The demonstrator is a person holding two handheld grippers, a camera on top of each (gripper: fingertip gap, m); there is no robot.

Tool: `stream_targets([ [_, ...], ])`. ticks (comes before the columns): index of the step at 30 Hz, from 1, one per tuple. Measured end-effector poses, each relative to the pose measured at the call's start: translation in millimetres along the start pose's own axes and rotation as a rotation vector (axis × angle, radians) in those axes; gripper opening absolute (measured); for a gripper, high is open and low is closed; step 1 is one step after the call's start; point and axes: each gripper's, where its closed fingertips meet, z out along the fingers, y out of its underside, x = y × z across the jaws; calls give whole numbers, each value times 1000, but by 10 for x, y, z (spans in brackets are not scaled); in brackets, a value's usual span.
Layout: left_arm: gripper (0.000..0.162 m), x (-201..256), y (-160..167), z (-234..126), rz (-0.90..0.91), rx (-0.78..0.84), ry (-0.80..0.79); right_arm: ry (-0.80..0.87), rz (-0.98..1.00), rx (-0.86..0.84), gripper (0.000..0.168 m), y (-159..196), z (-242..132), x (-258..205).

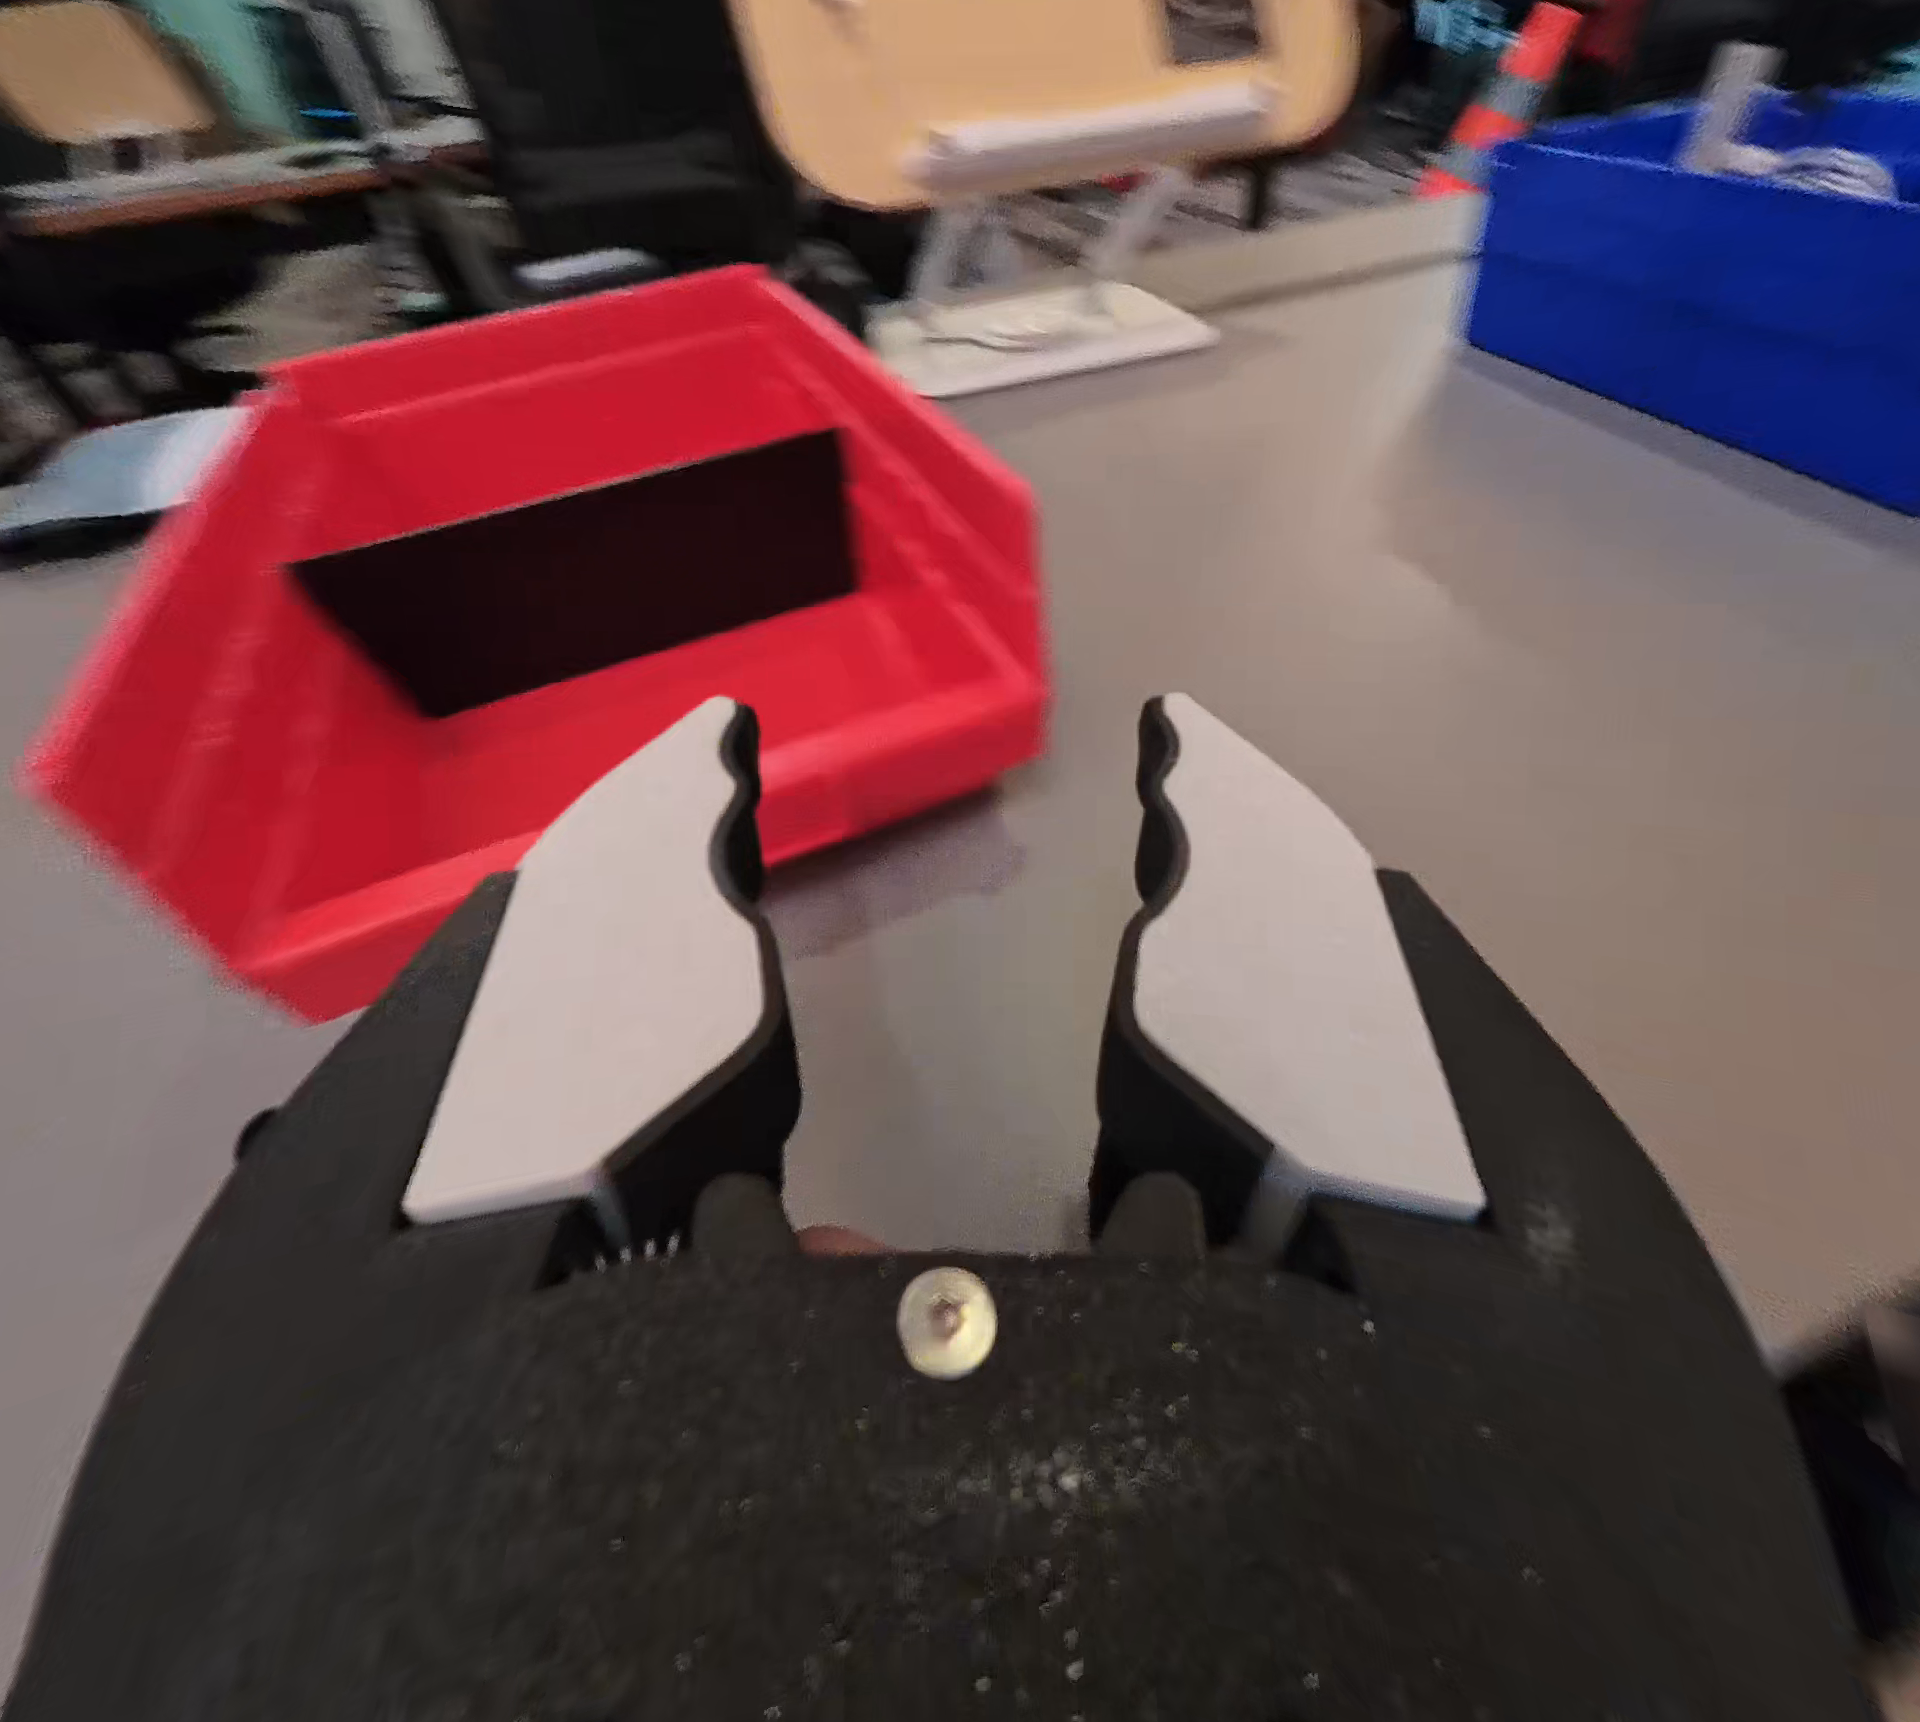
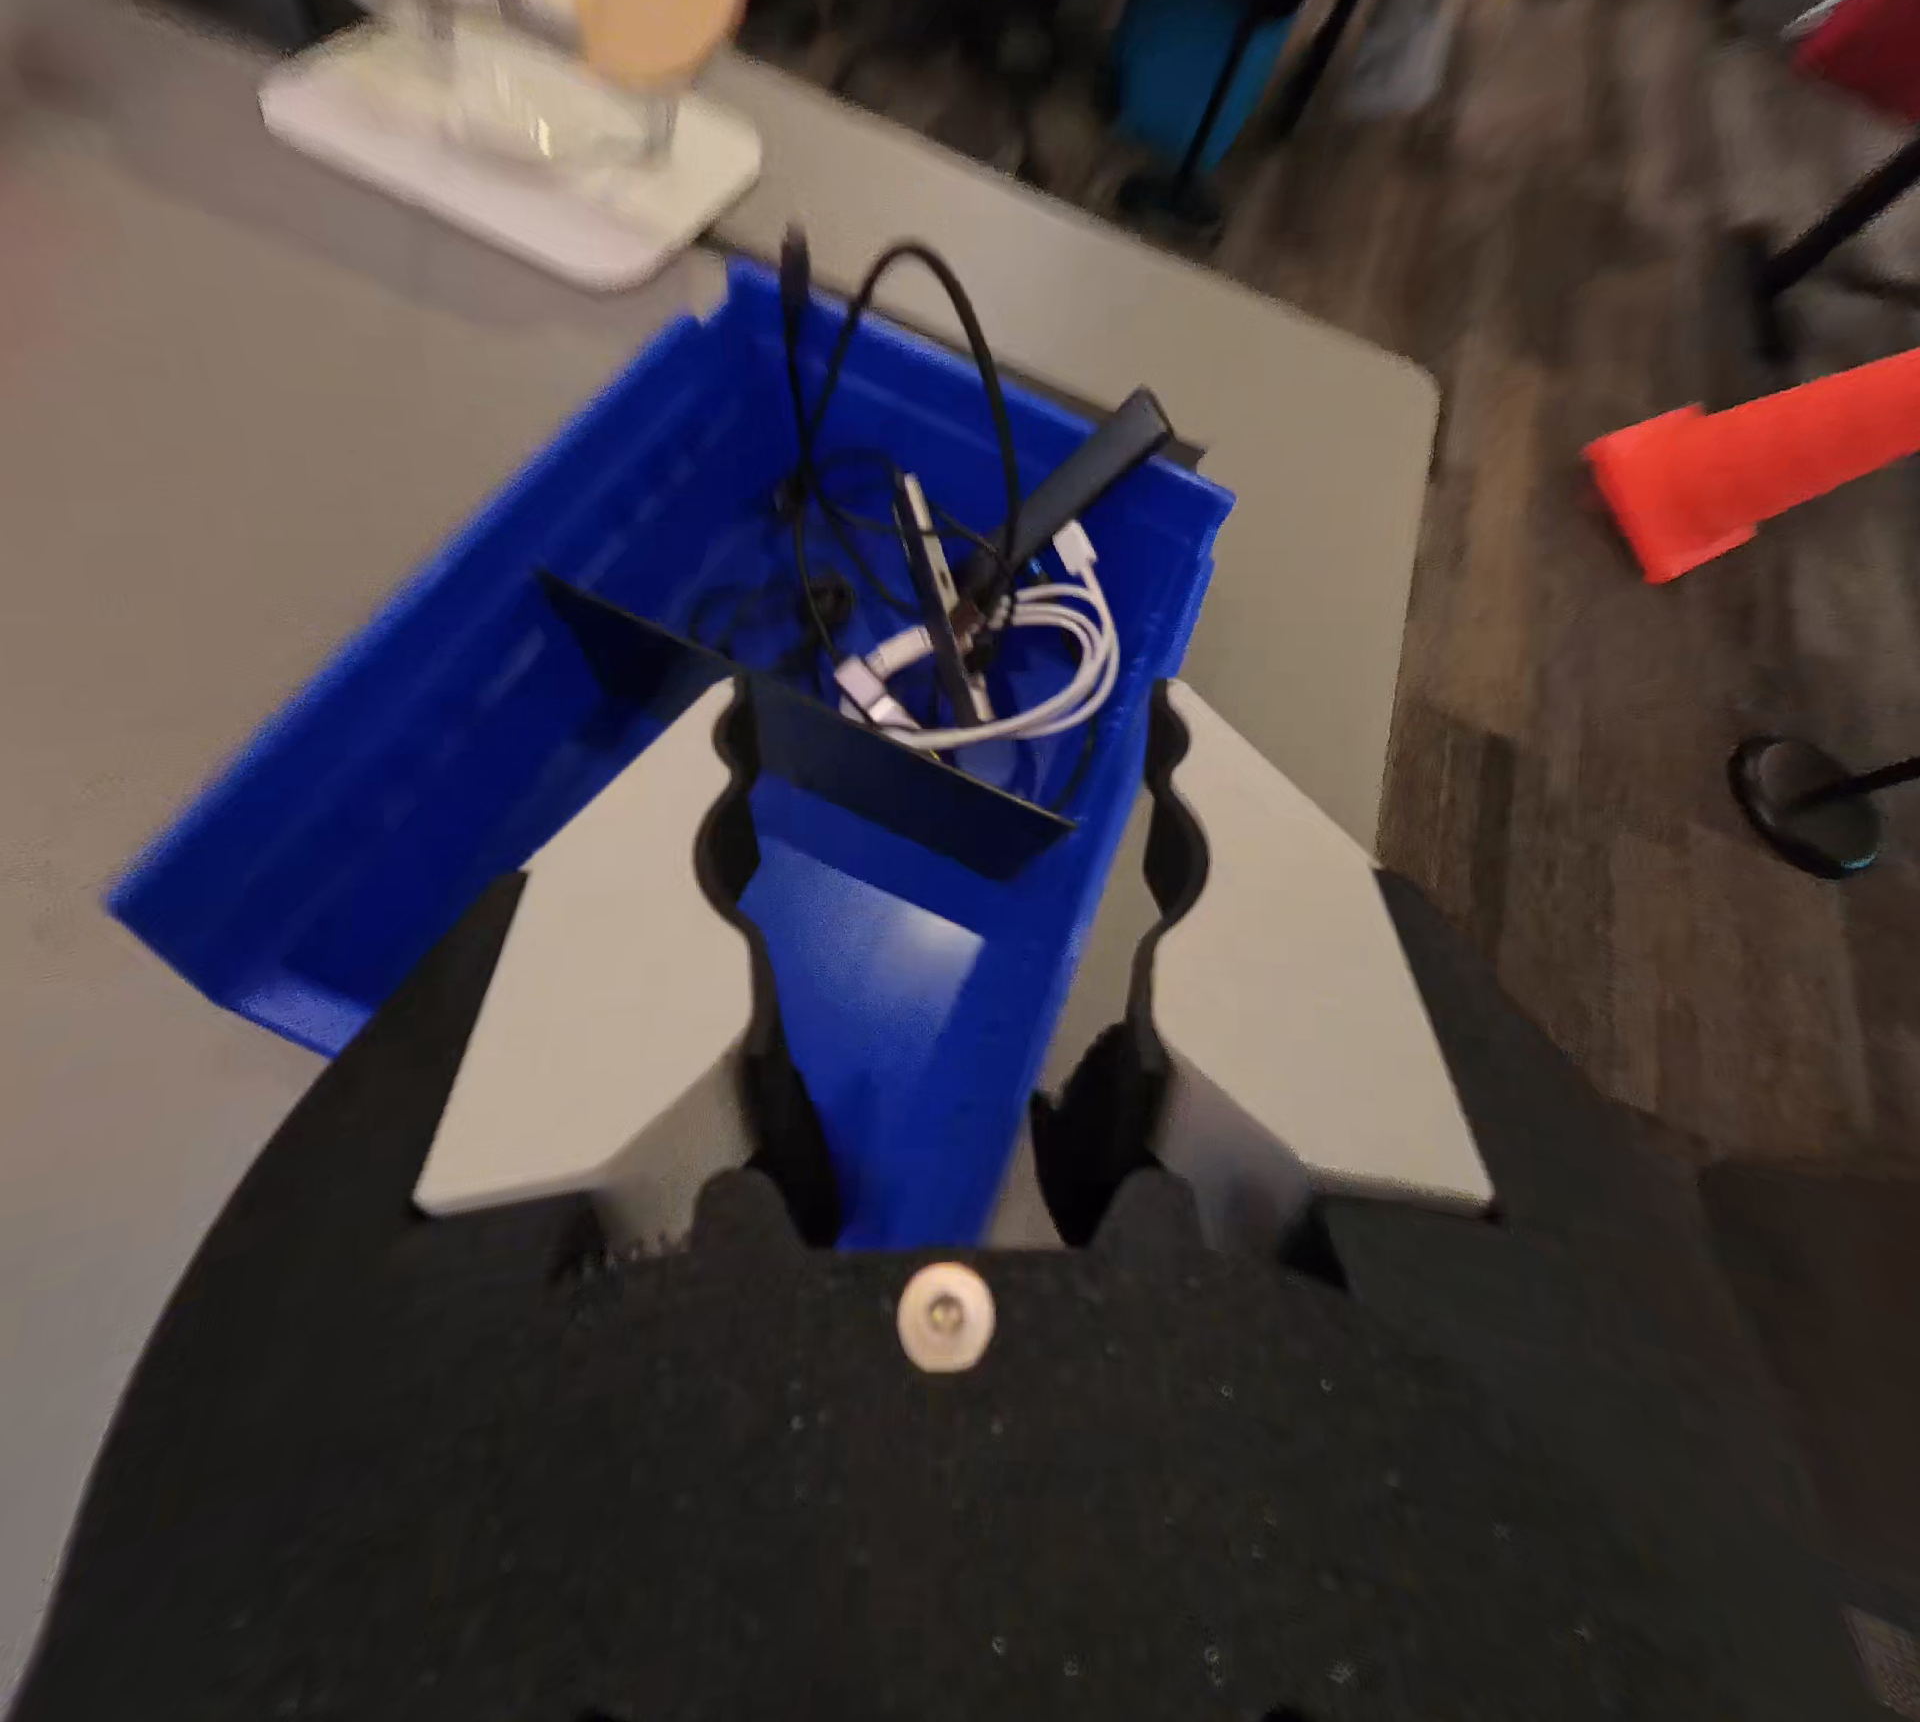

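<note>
Left wrist view: we see the left gripper (image 1: pixel 948 716) spread, holding nothing, above the grey table (image 1: pixel 1403 685), w/ a red bin (image 1: pixel 894 477) and its black divider (image 1: pixel 582 571) just ahead. Right wrist view only: right gripper (image 2: pixel 948 706) spread over the blue bin (image 2: pixel 468 685); far compartment holds black cables (image 2: pixel 914 342), a white cable (image 2: pixel 1049 654), perhaps a dark adapter (image 2: pixel 1091 467). Blurred wood-look floor (image 2: pixel 1558 737) beyond.

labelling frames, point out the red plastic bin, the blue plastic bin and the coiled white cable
red plastic bin (image 1: pixel 914 716): left wrist view, front lip
blue plastic bin (image 2: pixel 416 737): right wrist view, left outer wall
coiled white cable (image 2: pixel 1081 633): right wrist view, right side of the coil
</note>
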Motion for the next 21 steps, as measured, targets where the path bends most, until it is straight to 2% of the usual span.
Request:
stream_targets([
  [3, 70, -495, 42, -8, -76, -13, -193, 147, 163, 264, 73, 61, -189, -323],
  [6, 62, -765, 21, -94, -132, 24, -295, 229, 303, 294, 71, 415, -113, -611],
  [8, 53, -794, 37, -110, -139, 31, -293, 258, 399, 310, 72, 657, -92, -755],
  [11, 57, -711, 162, -64, -136, -25, -246, 267, 337, 210, 74, 941, -12, -957],
  [14, 75, -766, 289, -29, -159, -109, -282, 254, 338, 223, 74, 952, 20, -1058],
  [17, 75, -795, 272, 10, -167, -103, -284, 210, 313, 200, 81, 974, 115, -1144],
  [21, 71, -800, 285, 47, -117, -88, -264, 273, 222, 183, 83, 1032, 87, -1054],
])
